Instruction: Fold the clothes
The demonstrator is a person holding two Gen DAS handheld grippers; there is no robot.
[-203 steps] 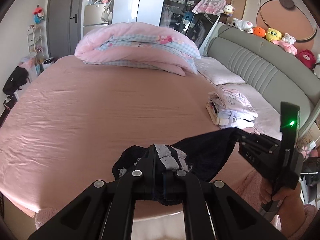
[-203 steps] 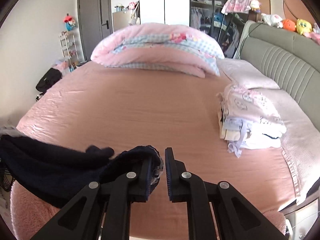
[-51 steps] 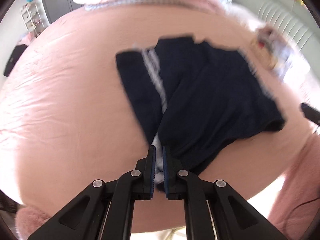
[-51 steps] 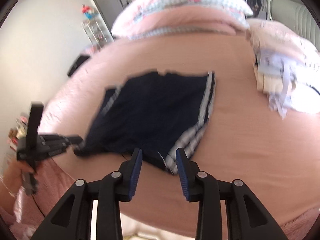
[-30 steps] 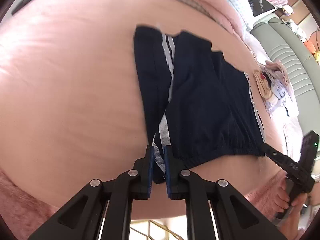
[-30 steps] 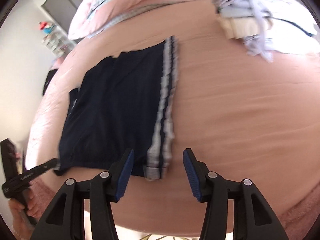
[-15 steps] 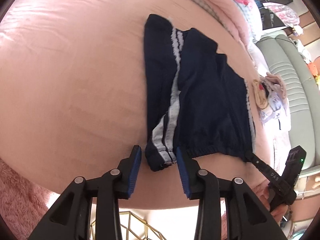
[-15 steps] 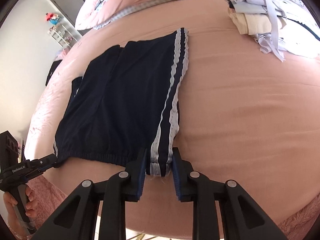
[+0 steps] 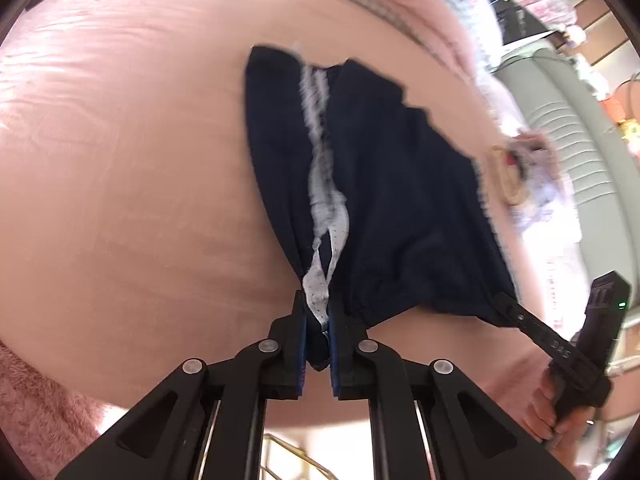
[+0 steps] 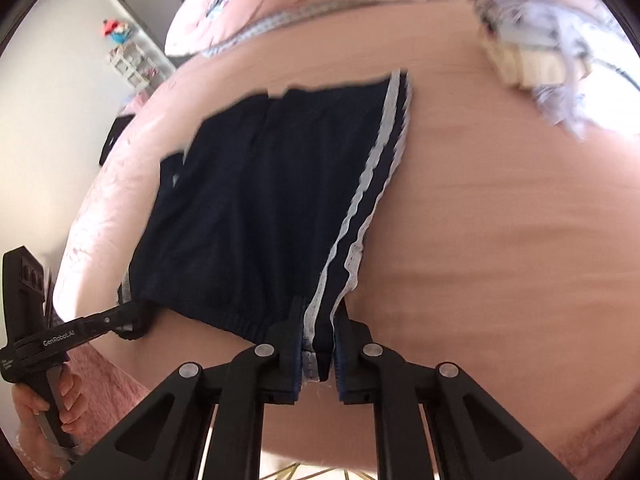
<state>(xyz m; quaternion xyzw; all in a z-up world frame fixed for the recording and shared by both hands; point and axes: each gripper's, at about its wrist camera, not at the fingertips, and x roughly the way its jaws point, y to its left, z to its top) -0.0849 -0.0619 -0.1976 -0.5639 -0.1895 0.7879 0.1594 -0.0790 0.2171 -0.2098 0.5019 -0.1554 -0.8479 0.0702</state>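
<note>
We've got the left gripper [image 9: 318, 330] and right gripper [image 10: 316, 346] each clenched on the navy shorts [image 10: 256, 216] waistband's near corners (striped sides) over the pink bed [image 10: 500, 220].

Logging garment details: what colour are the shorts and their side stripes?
Dark navy shorts with white side stripes, clearest in the right wrist view.

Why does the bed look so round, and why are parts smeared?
Both views: fisheye lenses bulge the pink bedsheet. Left wrist view: motion blur smears the navy white-striped shorts. Right wrist view: the folded clothes pile is blurred; window glare whitens the far right.
</note>
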